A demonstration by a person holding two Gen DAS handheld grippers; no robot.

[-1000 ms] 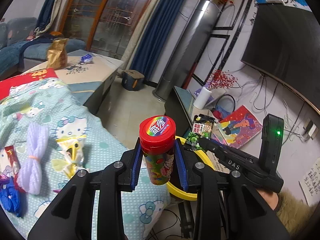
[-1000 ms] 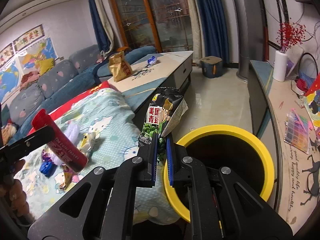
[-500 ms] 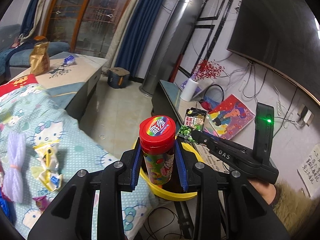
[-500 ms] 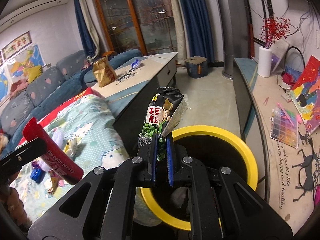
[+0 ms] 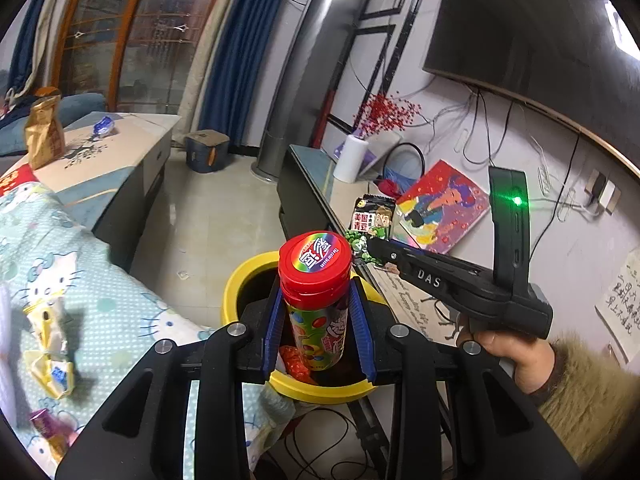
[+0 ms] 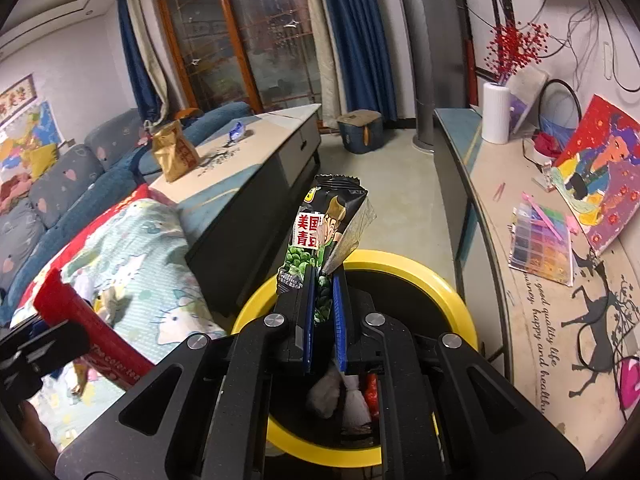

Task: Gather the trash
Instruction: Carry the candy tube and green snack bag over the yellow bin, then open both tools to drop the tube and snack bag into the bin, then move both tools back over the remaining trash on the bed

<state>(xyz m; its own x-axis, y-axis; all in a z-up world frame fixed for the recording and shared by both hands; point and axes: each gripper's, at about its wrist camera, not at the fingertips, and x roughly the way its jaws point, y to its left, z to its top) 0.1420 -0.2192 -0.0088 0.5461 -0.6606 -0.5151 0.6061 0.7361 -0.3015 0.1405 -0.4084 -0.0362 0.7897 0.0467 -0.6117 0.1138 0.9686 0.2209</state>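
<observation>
My left gripper [image 5: 318, 304] is shut on a candy tube with a red lid [image 5: 316, 280], held upright over the yellow-rimmed trash bin [image 5: 236, 280]. My right gripper [image 6: 322, 292] is shut on a black and green pea snack packet [image 6: 324, 228], held over the same bin [image 6: 404, 266]. White and red trash lies inside the bin [image 6: 348, 396]. The right gripper with the packet [image 5: 372, 220] shows in the left wrist view, and the tube [image 6: 92, 340] shows at the left of the right wrist view.
A Hello Kitty cloth [image 5: 116, 312] left of the bin holds yellow wrappers [image 5: 48, 340] and a small pink packet [image 5: 44, 424]. A coffee table [image 6: 240, 168] carries a gold bag [image 6: 174, 156]. A TV bench [image 6: 520, 240] with paintings stands right. Cables lie under the bin.
Both grippers have moved toward and over the yellow bin, still holding the tube and the packet. The bin's inside now shows in both views.
</observation>
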